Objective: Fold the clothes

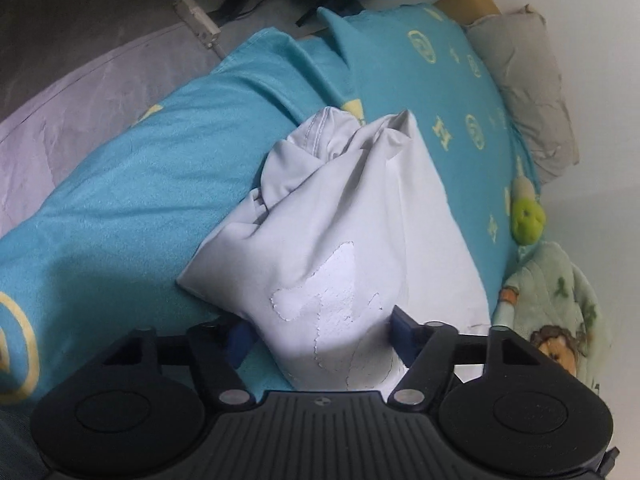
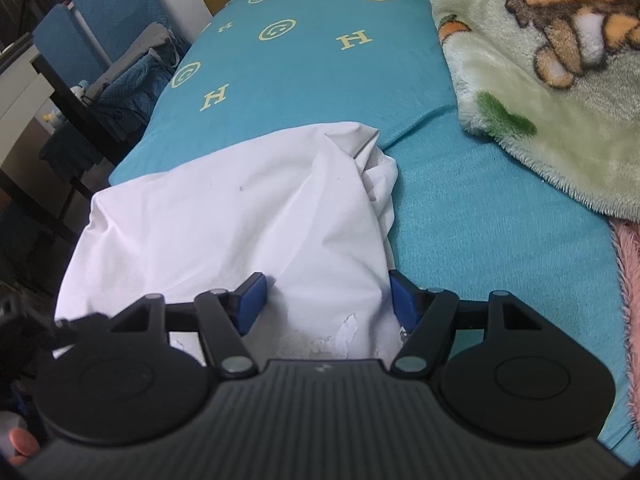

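A white garment (image 1: pixel 332 216) with a cracked white print lies bunched on the teal bedsheet (image 1: pixel 120 184). My left gripper (image 1: pixel 320 332) is open, its blue pads (image 1: pixel 404 330) on either side of the garment's near end, with cloth between the jaws. In the right wrist view the same white garment (image 2: pixel 248 216) spreads over the bed's left edge. My right gripper (image 2: pixel 326 300) is open too, its blue pads (image 2: pixel 252 300) straddling a raised fold of the cloth. I cannot tell whether either gripper's pads press the fabric.
A teal pillow (image 1: pixel 432 92) and a grey pillow (image 1: pixel 524 80) lie at the bed's head. A green plush toy (image 1: pixel 528 220) and a green lion blanket (image 2: pixel 540 60) sit on the wall side. A pink fabric (image 2: pixel 628 288) lies at right. Chairs and a dark desk (image 2: pixel 72 92) stand beside the bed.
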Demonstrator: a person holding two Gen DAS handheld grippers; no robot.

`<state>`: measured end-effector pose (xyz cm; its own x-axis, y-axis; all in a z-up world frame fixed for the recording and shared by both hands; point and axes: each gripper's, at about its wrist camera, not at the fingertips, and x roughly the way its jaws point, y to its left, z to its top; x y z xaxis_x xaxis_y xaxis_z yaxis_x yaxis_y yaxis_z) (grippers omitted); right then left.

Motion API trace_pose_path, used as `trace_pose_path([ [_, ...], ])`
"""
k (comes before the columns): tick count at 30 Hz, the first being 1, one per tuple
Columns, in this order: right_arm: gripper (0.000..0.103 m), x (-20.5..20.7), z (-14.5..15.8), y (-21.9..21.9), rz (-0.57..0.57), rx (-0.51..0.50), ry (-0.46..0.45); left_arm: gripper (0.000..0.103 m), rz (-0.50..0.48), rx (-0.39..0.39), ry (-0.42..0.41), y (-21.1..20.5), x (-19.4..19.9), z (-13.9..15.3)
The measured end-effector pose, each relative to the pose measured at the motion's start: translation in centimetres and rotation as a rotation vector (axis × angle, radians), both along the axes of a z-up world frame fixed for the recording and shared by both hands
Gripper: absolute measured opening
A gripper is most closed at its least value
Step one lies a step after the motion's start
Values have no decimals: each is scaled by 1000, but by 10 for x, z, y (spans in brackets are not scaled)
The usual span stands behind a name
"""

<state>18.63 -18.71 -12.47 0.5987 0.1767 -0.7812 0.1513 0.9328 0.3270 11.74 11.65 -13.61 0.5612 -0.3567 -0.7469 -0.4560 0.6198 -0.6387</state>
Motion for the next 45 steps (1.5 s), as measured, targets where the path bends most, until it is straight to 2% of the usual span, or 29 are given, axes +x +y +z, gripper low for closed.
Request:
trace_pose_path([
  [3,68,-1,2,0,-6,2,1,42,-5,2,-70,-2,-8,4],
  [5,68,-2,7,-3,-34,8,-5,38,-17,24,-123,-7,-9,9],
  [7,68,-8,24,-12,-104,26,-63,37,-33,39,-169,-11,-10,15],
  [8,69,-16,38,-17,-150,44,-125,38,-41,41,-182,-12,-11,17],
  [10,68,-32,65,-27,-183,153,-224,37,-51,36,-195,-13,-10,19],
  [12,70,-42,76,-31,-164,318,-243,37,-46,15,-196,-12,-10,19],
  [15,72,-44,57,-17,-145,459,-151,37,-46,2,-202,-9,-12,20],
  [16,78,-45,51,-12,-139,505,-120,37,-46,-1,-204,-9,-12,20],
  [17,91,-45,44,-7,-133,552,-89,37,-47,-4,-207,-8,-13,21],
  [26,90,-50,-13,34,-83,954,188,36,-21,-76,-238,0,-10,19],
  [30,89,-56,-34,19,-252,944,169,34,-17,-81,-265,-1,-7,22],
  [34,89,-68,-41,1,-411,889,136,34,-16,-84,-285,-3,-5,23],
  [36,79,-71,-39,-4,-439,882,111,33,-18,-83,-287,-2,-5,23],
  [38,71,-69,-37,-1,-416,880,104,33,-22,-75,-295,-2,-7,25],
  [40,55,-67,-32,2,-386,848,92,32,-38,-61,-308,-2,-10,30],
  [42,35,-68,-27,2,-366,815,72,32,-55,-51,-323,-2,-13,36],
  [45,28,-71,-14,-1,-349,793,31,32,-79,-42,-349,-5,-18,52],
])
